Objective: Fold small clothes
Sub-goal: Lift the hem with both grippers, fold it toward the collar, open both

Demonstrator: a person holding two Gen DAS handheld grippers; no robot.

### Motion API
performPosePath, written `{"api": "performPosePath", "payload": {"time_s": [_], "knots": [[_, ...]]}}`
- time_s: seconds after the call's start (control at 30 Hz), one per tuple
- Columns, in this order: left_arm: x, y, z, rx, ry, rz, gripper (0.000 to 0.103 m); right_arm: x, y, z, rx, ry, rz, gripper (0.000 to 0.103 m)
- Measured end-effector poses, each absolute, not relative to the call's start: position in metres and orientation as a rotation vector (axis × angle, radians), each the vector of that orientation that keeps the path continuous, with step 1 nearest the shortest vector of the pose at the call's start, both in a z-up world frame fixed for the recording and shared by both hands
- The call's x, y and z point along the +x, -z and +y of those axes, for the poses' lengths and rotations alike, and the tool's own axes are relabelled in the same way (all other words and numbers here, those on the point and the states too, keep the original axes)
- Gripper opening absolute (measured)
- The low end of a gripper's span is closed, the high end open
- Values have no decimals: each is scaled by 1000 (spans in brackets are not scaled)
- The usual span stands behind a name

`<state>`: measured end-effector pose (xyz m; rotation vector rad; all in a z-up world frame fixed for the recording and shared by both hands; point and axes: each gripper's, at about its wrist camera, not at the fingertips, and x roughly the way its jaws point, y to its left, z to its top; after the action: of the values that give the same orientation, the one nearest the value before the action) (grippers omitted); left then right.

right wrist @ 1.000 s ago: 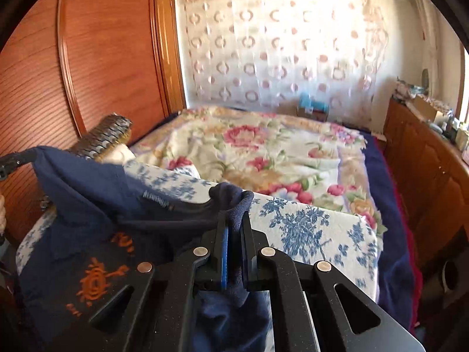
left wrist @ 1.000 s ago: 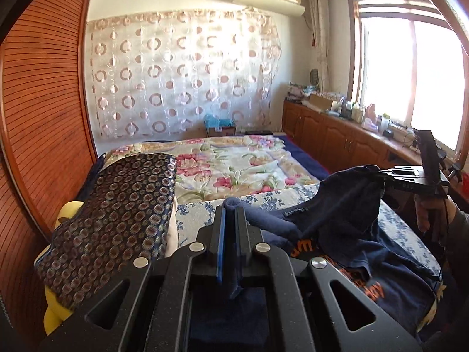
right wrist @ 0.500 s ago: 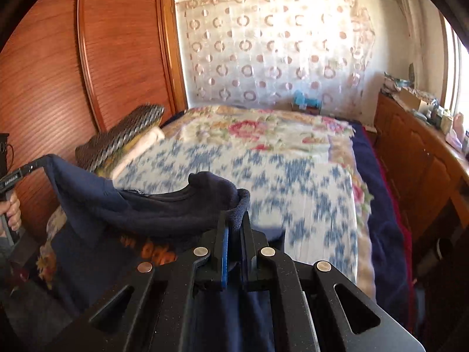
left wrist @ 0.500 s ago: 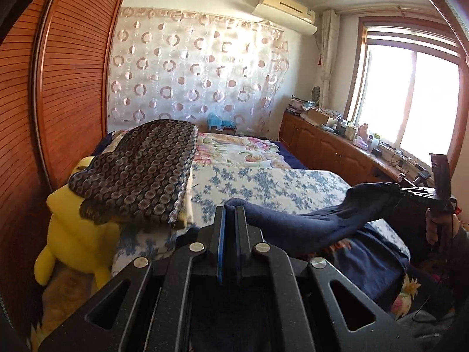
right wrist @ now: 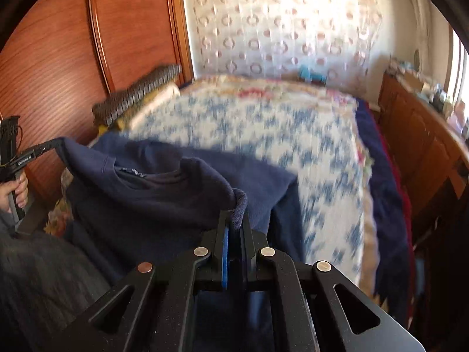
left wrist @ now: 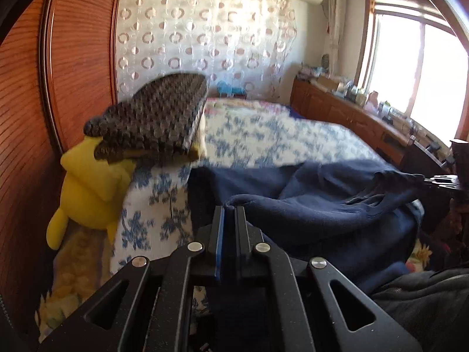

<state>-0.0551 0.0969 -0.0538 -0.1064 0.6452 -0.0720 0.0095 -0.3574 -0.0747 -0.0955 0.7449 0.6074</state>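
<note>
My left tool (left wrist: 229,214) and right tool (right wrist: 236,220) were each clenched on an edge of the soft, thick navy sweatshirt (right wrist: 152,193), which sagged in heavy folds across the lower middle of both frames over the bed (left wrist: 263,138). Its blue-flowered white cover lay blurred behind; a dark, bumpy-patterned folded cloth (left wrist: 155,120) sat on a yellow plush toy (left wrist: 91,182) at left, beside the ribbed reddish wooden wardrobe (left wrist: 73,58).

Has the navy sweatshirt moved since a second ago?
Yes. The navy sweatshirt, pinched by the left gripper and the right gripper, has been carried forward over the blue floral bedspread, where it now partly rests.
</note>
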Motion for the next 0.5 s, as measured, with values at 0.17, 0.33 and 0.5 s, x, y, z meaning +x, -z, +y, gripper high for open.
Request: {"api": "performPosePath", "payload": {"time_s": [0.17, 0.33, 0.5], "knots": [[-53, 76, 96, -106, 55, 679, 7, 15, 103, -356, -78, -581, 817, 6], [-56, 69, 95, -74, 55, 653, 26, 13, 94, -357, -72, -579, 810, 10], [-57, 51, 99, -60, 61, 609, 55, 13, 77, -361, -92, -566, 743, 21]]}}
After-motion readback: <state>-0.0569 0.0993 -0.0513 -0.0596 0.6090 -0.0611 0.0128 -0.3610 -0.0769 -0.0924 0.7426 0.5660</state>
